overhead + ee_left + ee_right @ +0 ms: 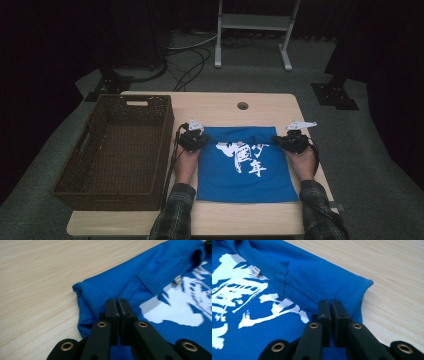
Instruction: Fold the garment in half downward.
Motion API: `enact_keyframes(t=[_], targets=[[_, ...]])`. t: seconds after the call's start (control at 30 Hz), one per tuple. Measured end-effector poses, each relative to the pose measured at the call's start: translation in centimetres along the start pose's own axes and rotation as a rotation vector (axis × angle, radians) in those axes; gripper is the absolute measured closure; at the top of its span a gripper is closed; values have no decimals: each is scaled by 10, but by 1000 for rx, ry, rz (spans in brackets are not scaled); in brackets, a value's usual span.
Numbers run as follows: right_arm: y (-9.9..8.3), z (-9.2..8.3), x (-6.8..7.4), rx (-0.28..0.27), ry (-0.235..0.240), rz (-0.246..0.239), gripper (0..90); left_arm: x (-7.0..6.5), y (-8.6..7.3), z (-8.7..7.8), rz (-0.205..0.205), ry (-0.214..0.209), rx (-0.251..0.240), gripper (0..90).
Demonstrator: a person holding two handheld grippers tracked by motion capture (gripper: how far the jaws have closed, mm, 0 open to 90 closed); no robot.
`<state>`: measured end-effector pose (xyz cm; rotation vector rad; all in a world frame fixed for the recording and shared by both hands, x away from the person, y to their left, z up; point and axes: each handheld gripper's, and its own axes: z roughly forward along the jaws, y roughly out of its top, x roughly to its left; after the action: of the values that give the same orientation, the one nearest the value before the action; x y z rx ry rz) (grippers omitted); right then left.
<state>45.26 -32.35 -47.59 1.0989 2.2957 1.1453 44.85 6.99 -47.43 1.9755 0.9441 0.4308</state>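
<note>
Dark curtains and grey floor are sitting all around a pale wooden worktop (220, 107). On it, a blue shirt (245, 175) with white writing is lying flat, a bit to the right of the middle. A brown woven basket (117, 150) is standing at nine o'clock from the shirt, just beside it, and it is looking empty.

A person is reaching in from six o'clock with both arms. The left tongs (192, 140) are clenching the shirt's far left corner, and the right tongs (295, 141) are clenching its far right corner. In the left gripper view, the left tongs (117, 305) are pinching blue cloth at the folded edge. In the right gripper view, the right tongs (329, 306) are doing the same near the other corner.

The held edge is running from nine o'clock to three o'clock, with one hand at each end. The rest of the shirt is lying toward six o'clock, nearer the person. So a fold would probably be bringing that far edge toward six o'clock. Both hands look about equally near to it.
</note>
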Motion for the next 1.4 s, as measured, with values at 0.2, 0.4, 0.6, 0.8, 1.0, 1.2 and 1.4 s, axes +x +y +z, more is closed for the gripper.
enact_keyframes(t=[0.2,0.4,0.6,0.8,1.0,1.2,1.4], targets=[[-6,-16,12,-31,11,-21,864,-12,-7,-15,29,-5,-20,879],[-13,-33,28,-43,3,-62,865,-25,-13,-36,30,-21,-53,878],[-18,-48,40,-55,11,-79,865,-37,-20,-50,19,-38,-42,878],[-20,-67,51,-73,15,-94,865,-51,-24,-67,37,-40,-48,878],[-25,-90,62,-103,27,-114,865,-68,-24,-92,71,-45,-63,878],[-33,-110,76,-109,37,-139,865,-87,-31,-113,88,-59,-67,877],[-45,-123,88,-101,51,-151,865,-98,-45,-119,83,-82,-42,877]])
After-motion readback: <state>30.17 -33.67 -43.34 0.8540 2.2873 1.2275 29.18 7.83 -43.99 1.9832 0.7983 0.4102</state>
